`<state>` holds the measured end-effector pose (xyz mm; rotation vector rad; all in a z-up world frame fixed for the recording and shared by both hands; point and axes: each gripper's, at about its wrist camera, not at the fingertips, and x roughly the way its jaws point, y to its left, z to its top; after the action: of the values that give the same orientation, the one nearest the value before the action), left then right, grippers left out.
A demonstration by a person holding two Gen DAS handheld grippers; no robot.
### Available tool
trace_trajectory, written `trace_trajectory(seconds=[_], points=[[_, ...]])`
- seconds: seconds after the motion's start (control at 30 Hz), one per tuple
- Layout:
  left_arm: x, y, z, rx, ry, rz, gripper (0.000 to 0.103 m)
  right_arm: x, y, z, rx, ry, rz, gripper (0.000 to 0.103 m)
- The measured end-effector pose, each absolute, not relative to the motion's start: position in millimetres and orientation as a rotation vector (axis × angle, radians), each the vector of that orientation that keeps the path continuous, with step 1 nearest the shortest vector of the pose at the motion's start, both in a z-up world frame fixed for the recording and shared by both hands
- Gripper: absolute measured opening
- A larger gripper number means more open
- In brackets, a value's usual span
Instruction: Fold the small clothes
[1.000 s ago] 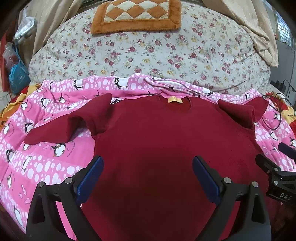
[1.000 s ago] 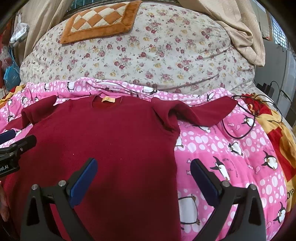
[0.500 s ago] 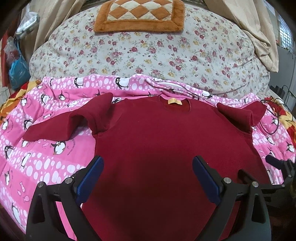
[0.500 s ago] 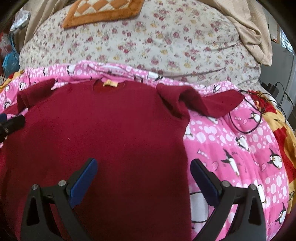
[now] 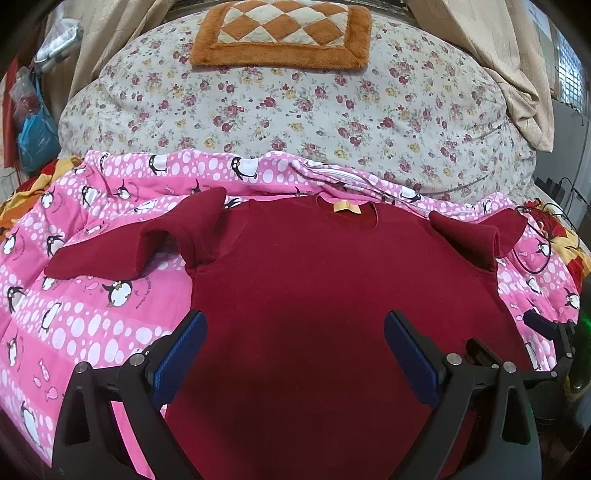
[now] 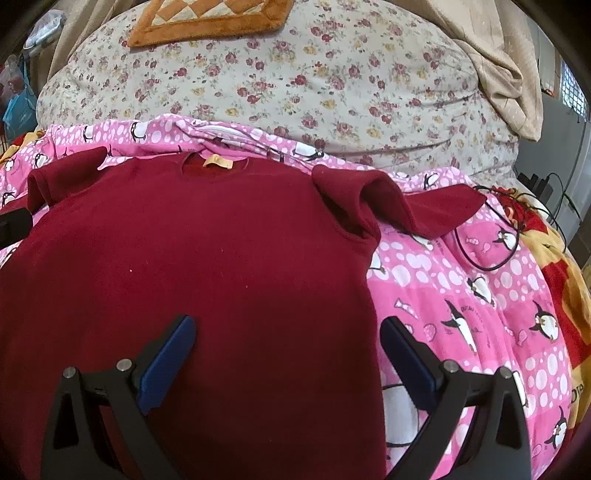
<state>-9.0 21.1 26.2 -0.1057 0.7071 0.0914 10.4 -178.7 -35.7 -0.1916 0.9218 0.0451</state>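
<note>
**Dark red top spread flat, both grippers wide above its lower half**

We see a large floral-print quilt (image 5: 314, 110) heaped at the far side of the bed, cream with small red and yellow roses, and on top of it an orange plush cushion with a cream-and-brown diamond pattern (image 5: 280, 35). A beige curtain-like cloth (image 5: 517, 74) hangs down on the right. In front of the quilt lies a pink blanket with white dots and penguins (image 5: 74, 295), covering the near part of the bed.

On that blanket rests the dark red short-sleeved knit top (image 5: 325, 295), laid flat with its neckline away from us. Its left sleeve (image 5: 122, 251) stretches out over the pink blanket, while its right sleeve (image 6: 406, 206) is bunched up at the shoulder and then runs outward. A small yellow label (image 5: 346, 207) sits inside the neck opening.

We hold the left gripper (image 5: 295, 350) over the lower left part of the top; its blue-padded fingers (image 5: 181, 354) stand wide apart with nothing between them but the cloth below. We hold the right gripper (image 6: 288, 354) over the lower right part, also spread wide and gripping nothing; its left finger (image 6: 166, 362) is above red cloth and its right finger (image 6: 406, 365) is above the blanket, just beyond the top's side edge. A thin black cable (image 6: 480, 254) loops on the blanket near the right sleeve.
</note>
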Motion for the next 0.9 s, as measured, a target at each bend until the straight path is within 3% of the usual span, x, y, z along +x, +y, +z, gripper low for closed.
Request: trace_trajectory(seconds=[0.33,0.53,0.73,0.9], points=[[-3.2,38.4,34.2,-0.182,0.721,0.069,0.08,10.3,-175.7,-34.4,-0.188,0.907,0.067,0.102],[13.4,153.9,57.4,-0.441,0.689,0.155,0.08,15.4,-167.5,-49.7,-0.238,0.965,0.054,0.102],[15.9,290.5,27.0,-0.698,0.747,0.173,0.075,15.9,-169.4,-51.9,-0.215,0.985,0.055,0.103],[-4.9,380.8,-11.2,-0.872,0.75,0.219,0.06,16.7,-166.7,-52.9,-0.23,0.986,0.049,0.103]])
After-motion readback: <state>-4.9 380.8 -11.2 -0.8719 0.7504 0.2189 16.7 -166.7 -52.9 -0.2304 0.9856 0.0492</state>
